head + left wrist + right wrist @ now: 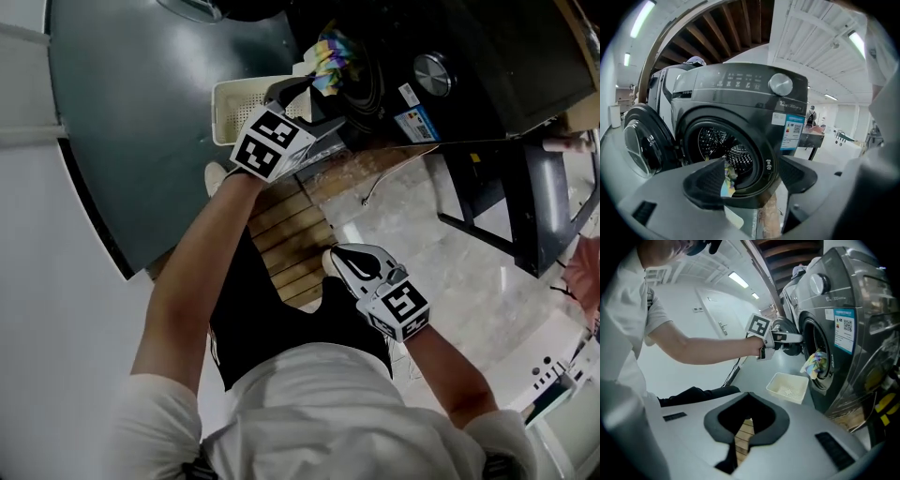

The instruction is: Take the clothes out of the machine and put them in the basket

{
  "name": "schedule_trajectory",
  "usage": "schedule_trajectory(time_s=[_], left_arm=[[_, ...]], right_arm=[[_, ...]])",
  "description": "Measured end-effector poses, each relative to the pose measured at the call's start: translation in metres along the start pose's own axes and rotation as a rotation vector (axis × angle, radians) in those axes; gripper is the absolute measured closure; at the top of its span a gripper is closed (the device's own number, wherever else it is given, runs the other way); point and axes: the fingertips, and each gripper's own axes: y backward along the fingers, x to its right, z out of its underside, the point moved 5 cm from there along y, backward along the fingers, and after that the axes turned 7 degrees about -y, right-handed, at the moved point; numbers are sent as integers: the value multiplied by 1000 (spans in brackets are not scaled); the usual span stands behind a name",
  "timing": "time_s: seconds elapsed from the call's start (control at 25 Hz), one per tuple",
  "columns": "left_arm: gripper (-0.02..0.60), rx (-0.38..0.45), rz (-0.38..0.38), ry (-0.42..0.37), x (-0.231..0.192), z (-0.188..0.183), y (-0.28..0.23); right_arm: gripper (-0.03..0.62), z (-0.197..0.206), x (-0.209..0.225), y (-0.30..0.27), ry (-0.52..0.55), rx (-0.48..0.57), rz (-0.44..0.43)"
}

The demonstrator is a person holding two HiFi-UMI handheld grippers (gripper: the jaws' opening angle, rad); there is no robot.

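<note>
Your left tongs [750, 182] stand apart, with nothing pressed between the pads, and they point at the mouth of the machine [740, 89]. The clothes [727, 180] are a colourful bundle that hangs over the lower lip of that mouth, long axis up and down. It lies just ahead of the left tongs, more toward their left pad. The basket [240, 109] sits on the floor just below the bundle. Your right tongs [749, 397] are together and empty, well back near your body. I judge the left hand is the nearer one.

Jaws apart; washer [740, 93] holds clothes [727, 180].
</note>
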Motion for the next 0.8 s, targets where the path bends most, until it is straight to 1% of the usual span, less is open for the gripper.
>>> schedule_trajectory(time_s=[0.28, 0.48, 0.68, 0.8], left_arm=[[206, -39, 65, -20, -52, 35, -73], [189, -75, 81, -50, -83, 63, -125], [175, -97, 77, -77, -111, 93, -178], [161, -123, 79, -112, -122, 111, -206]], right_arm=[[589, -10, 24, -53, -72, 5, 41], [589, -11, 38, -78, -97, 14, 75], [589, 6, 58, -100, -199, 8, 108], [589, 17, 70, -117, -240, -3, 109]])
